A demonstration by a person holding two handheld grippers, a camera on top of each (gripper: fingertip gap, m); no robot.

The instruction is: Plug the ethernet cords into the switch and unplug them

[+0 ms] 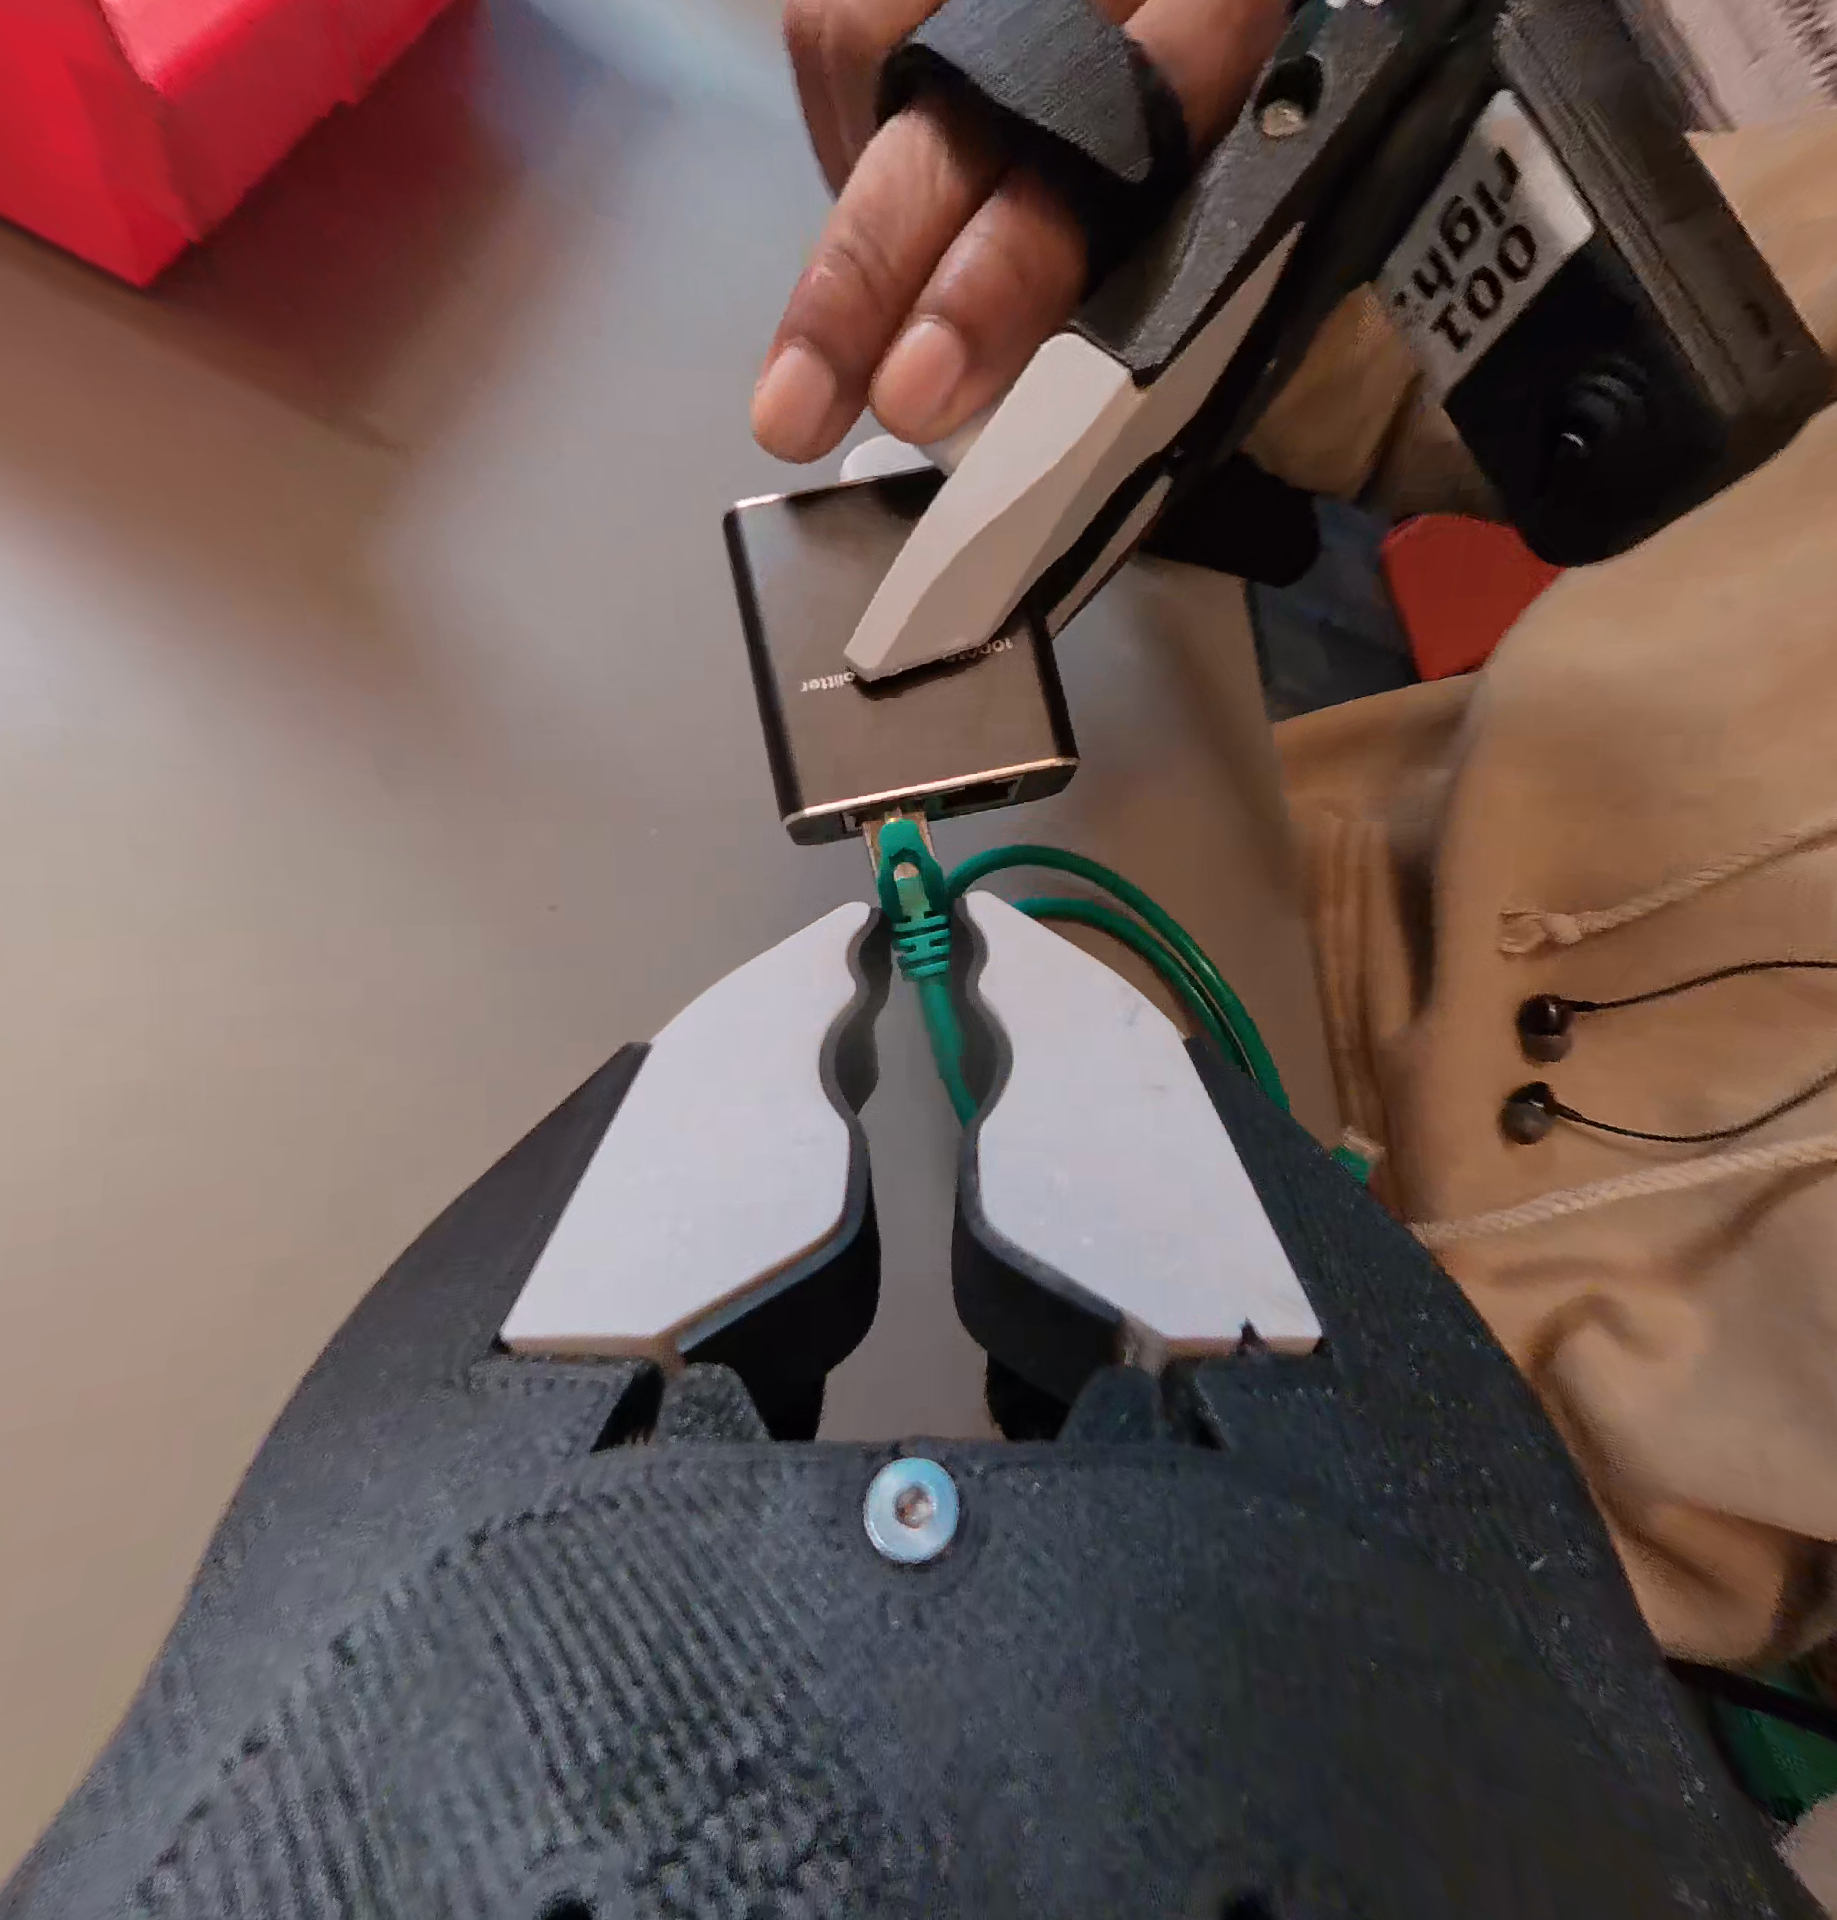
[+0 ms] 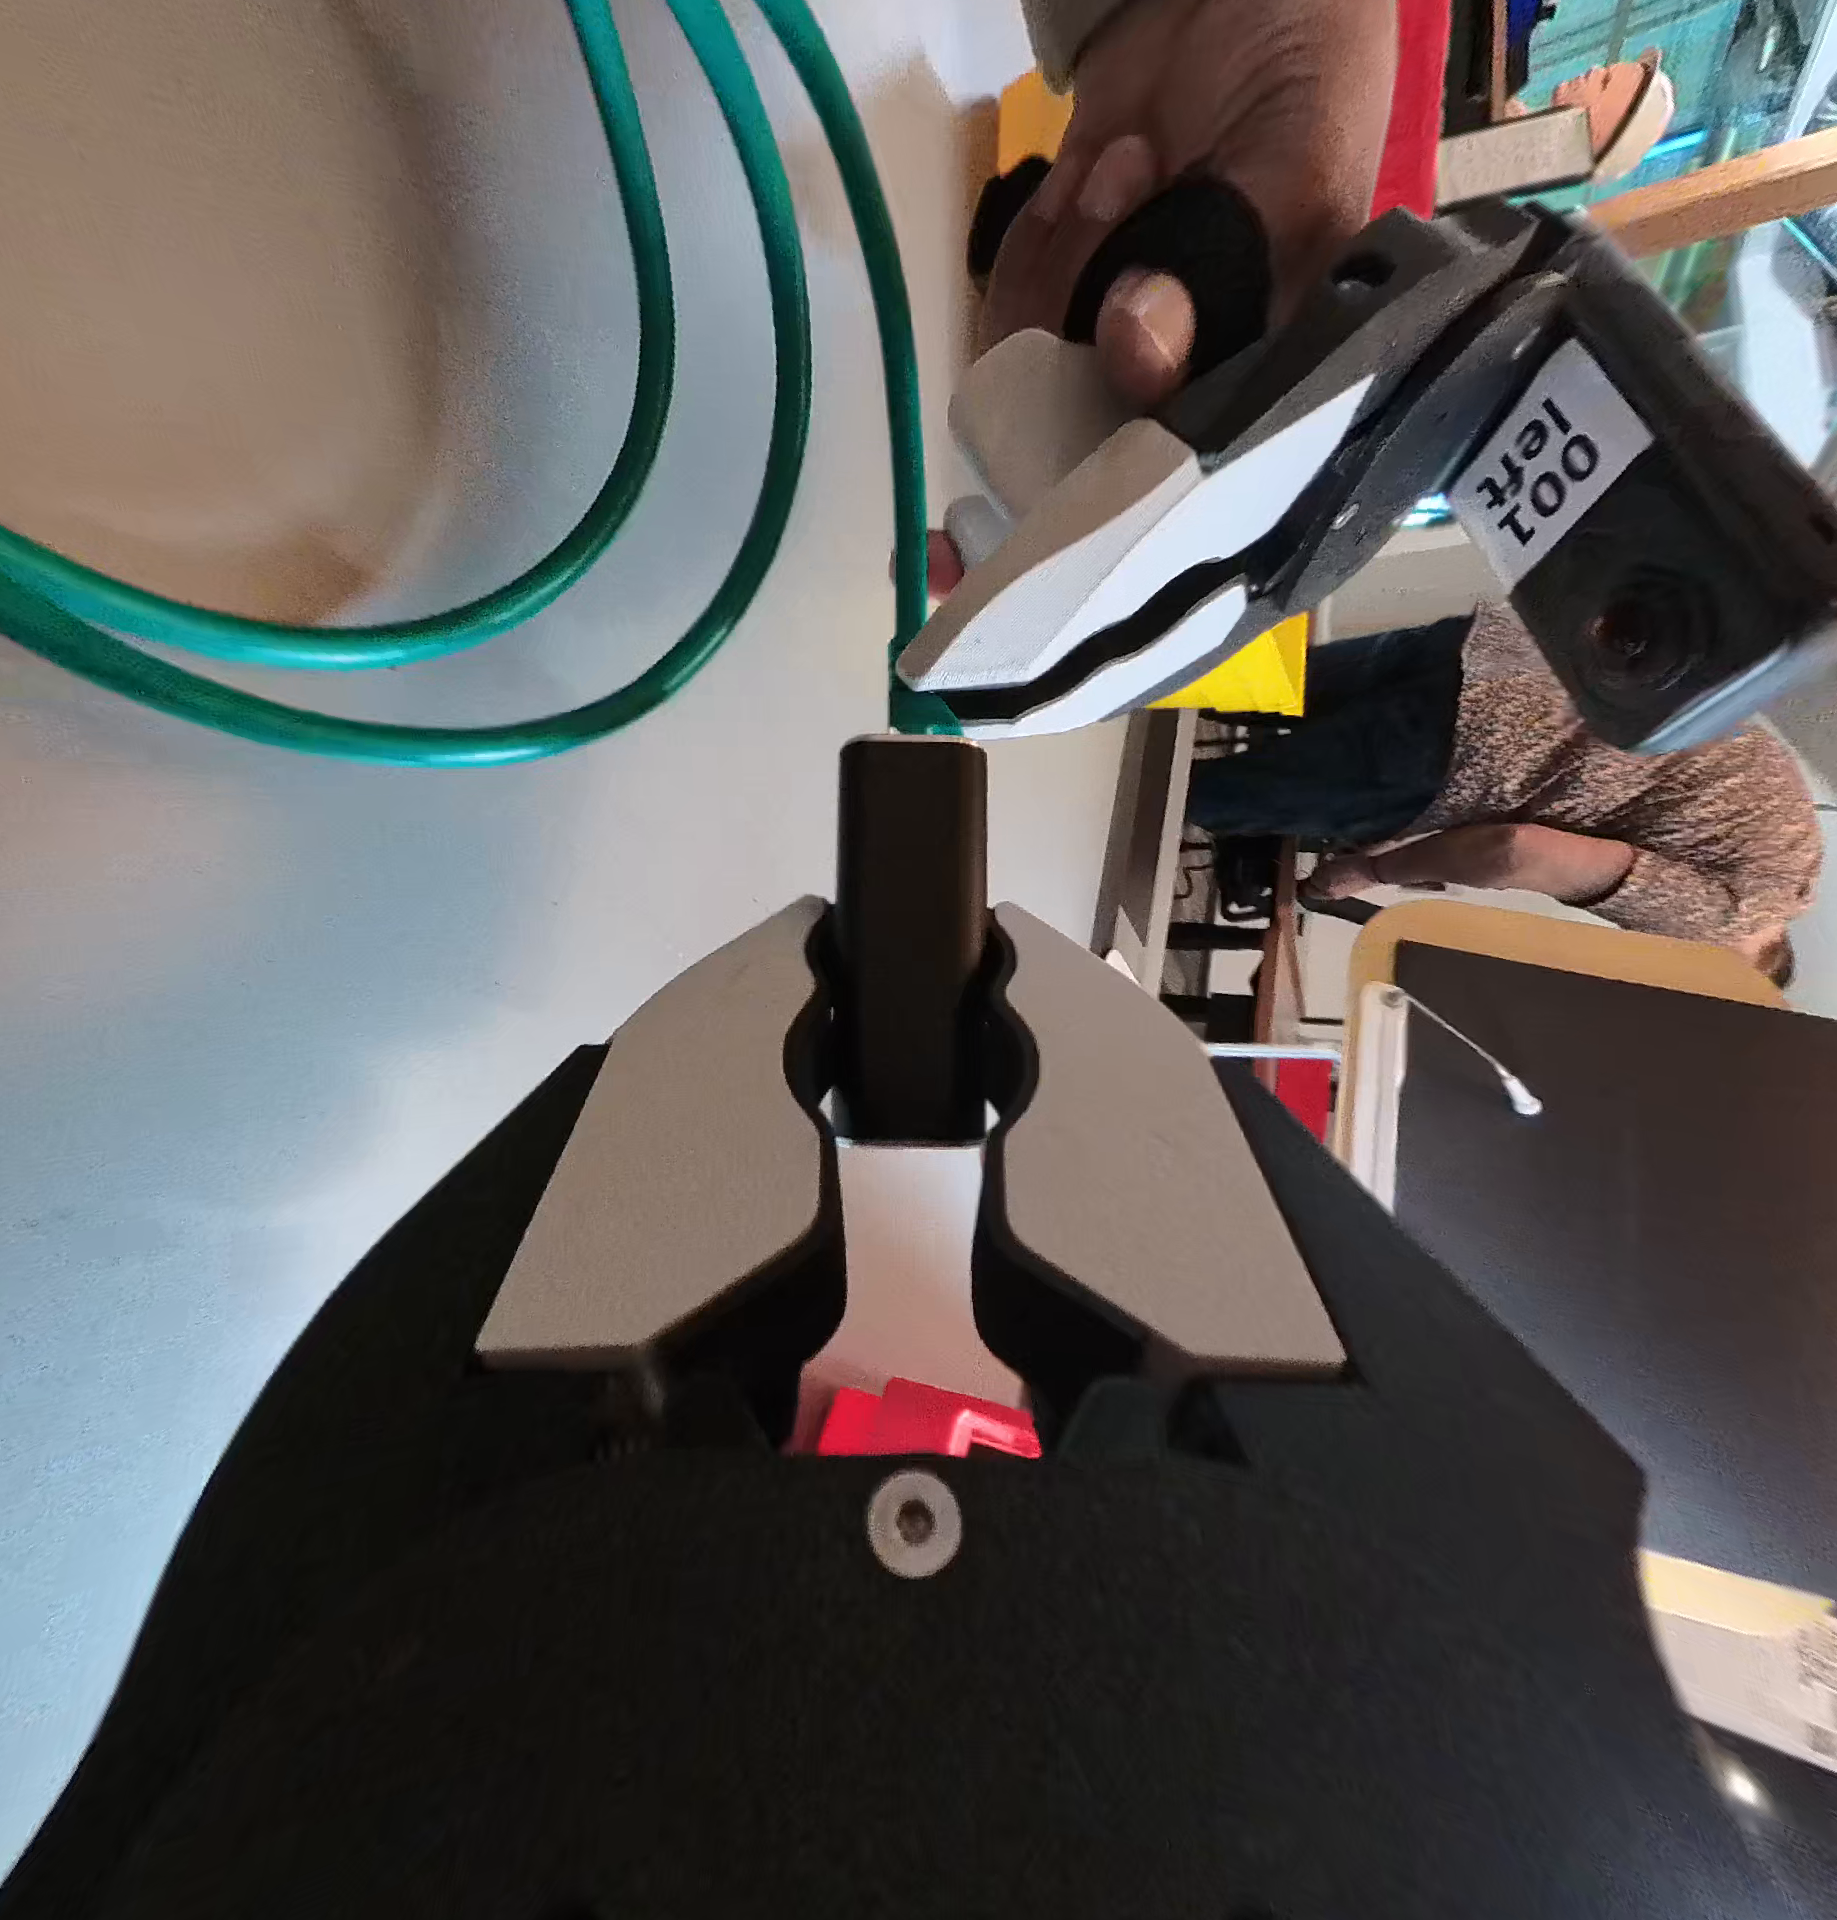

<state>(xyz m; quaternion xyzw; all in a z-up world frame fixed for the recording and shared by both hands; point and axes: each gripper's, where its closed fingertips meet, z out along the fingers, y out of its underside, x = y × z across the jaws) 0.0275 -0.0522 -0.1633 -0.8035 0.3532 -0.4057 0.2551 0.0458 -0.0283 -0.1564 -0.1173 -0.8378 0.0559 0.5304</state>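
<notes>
A small black switch (image 1: 898, 665) is held above the grey table. My right gripper (image 2: 911, 935) is shut on the switch (image 2: 911, 914) and shows in the left wrist view (image 1: 898, 665) clamping it from above. My left gripper (image 1: 919, 920) is shut on the boot of a green ethernet cord (image 1: 919, 925), whose plug sits in the left port of the switch. The right port is empty. In the right wrist view the left gripper (image 2: 945, 696) pinches the cord at the switch's far end, and the green cord (image 2: 727, 416) loops away to the left.
A red box (image 1: 135, 114) sits at the table's (image 1: 270, 831) far left. A person's beige hooded top (image 1: 1620, 1039) fills the right of the left wrist view. A dark board (image 2: 1620, 1195), yellow objects (image 2: 1246, 665) and another person (image 2: 1620, 821) lie to the right. My two grippers' fingertips are within a few centimetres of each other.
</notes>
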